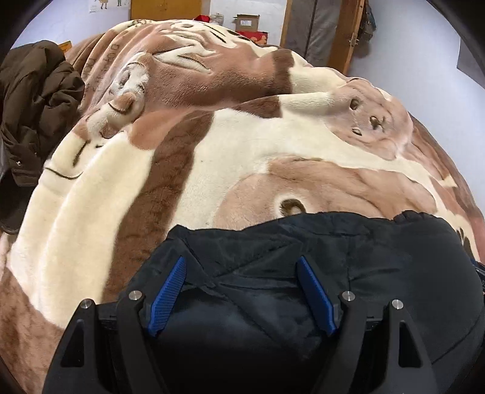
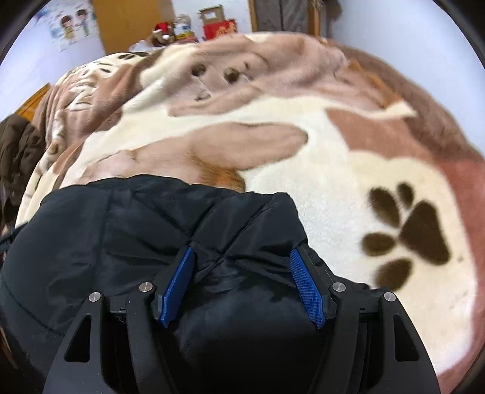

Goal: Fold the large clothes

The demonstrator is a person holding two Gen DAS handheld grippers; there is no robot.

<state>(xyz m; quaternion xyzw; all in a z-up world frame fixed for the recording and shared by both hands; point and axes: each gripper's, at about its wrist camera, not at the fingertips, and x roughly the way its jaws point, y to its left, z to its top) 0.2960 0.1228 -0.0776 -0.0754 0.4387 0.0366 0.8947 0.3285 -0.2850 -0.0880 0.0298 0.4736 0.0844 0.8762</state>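
A black padded jacket (image 1: pixel 379 257) lies on a bed covered by a cream and brown animal-print blanket (image 1: pixel 242 145). My left gripper (image 1: pixel 241 265) is open, its blue pads (image 1: pixel 168 295) spread over the jacket's near left part with black fabric between them. In the right wrist view the same jacket (image 2: pixel 121 230) fills the lower left. My right gripper (image 2: pixel 242 257) is open over its right end, blue pads (image 2: pixel 306 288) wide apart with bunched fabric between them. The right view is slightly blurred.
A dark brown coat (image 1: pixel 33 106) lies heaped at the bed's left edge, also seen in the right view (image 2: pixel 16 151). Boxes and toys (image 2: pixel 212 24) stand beyond the bed's far end, by a wooden door frame (image 1: pixel 345 33). A paw print (image 2: pixel 406 236) marks the blanket right of the jacket.
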